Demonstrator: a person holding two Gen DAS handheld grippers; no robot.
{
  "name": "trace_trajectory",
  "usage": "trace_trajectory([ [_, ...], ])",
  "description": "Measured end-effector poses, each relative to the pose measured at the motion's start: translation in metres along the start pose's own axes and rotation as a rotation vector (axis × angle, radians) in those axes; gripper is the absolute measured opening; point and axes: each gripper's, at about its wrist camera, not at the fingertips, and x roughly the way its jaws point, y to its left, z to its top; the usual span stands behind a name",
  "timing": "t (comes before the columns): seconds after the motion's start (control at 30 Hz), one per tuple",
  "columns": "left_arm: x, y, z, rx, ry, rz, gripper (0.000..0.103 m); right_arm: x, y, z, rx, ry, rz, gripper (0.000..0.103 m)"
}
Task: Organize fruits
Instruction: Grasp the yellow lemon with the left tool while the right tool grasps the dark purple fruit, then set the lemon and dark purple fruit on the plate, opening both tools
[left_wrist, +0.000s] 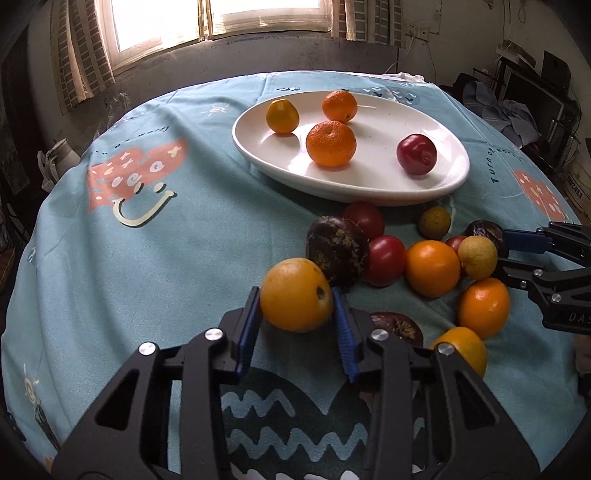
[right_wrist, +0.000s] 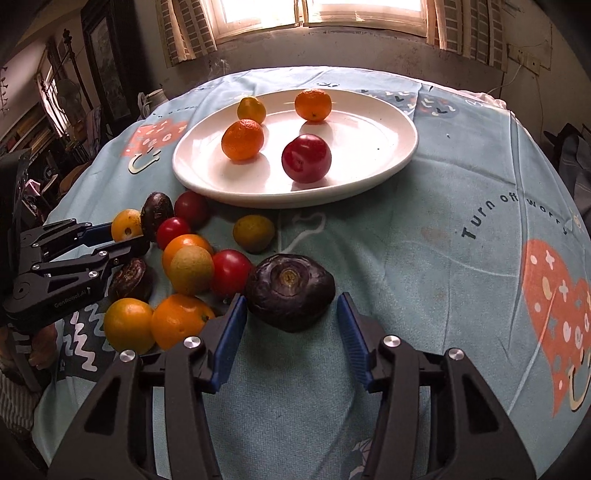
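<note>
**A:** Quick, left gripper (left_wrist: 295, 292)?

**B:** Clamped. Blue pads are pressed on both sides of a yellow-orange fruit (left_wrist: 291, 301), at the left end of the loose heap. The fruit's dimple faces right. It's right next to a dark, rough-skinned fruit (left_wrist: 338, 251) behind it.

**A:** Right gripper (right_wrist: 291, 296)?

**B:** Its fingers straddle a dark purple fruit (right_wrist: 290, 288), one pad on each side, stem scar up. The fruit sits on the tablecloth (right_wrist: 424, 240) at the right end of the heap. The left pad looks to be against it. A thin strip of cloth seems to show at the right pad. I can't tell if it's actually squeezing.

**A:** Plate?

**B:** The white plate (right_wrist: 365, 147) is far of the heap, towards the window. Four pieces are in it: two mandarins (right_wrist: 242, 139), one far and one near-left, a small yellow fruit (right_wrist: 251, 109) at far left and a red plum (right_wrist: 306, 157) nearest. All four sit apart.

**A:** And off the plate?

**B:** Loose fruit (right_wrist: 183, 319) is bunched between the two grippers, near of the plate. There are oranges, red tomatoes, a tan round one and another dark one, mostly touching. One olive-yellow fruit (right_wrist: 253, 233) sits alone, just near of the plate rim.

**A:** Person?

**B:** Only a bit of a hand shows, at the lower left behind the left gripper.
</note>
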Motion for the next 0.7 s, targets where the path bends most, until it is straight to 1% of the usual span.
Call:
trace_trajectory([
  [0.27,0.003,0.002,0.003,-0.028,-0.002,-0.024,0.038,0.010,-0.003,0.009,0.010,-0.019,0.004,0.053],
  [0.37,0.004,0.007,0.005,-0.053,-0.002,-0.041,0.038,0.011,-0.001,0.009,0.002,-0.029,-0.001,0.047],
  [0.47,0.002,0.005,0.004,-0.043,-0.010,-0.019,0.037,0.009,-0.003,0.008,0.012,-0.038,0.003,0.047],
  [0.53,-0.003,0.007,0.004,-0.047,-0.029,-0.003,0.037,0.004,-0.005,0.006,0.021,-0.049,0.002,0.047],
  [0.6,-0.016,0.012,0.004,-0.077,-0.069,-0.005,0.037,-0.006,-0.007,0.004,0.031,-0.074,0.001,0.047],
  [0.7,-0.037,0.017,0.014,-0.121,-0.129,0.005,0.037,-0.031,-0.011,0.005,0.054,-0.138,-0.008,0.047],
])
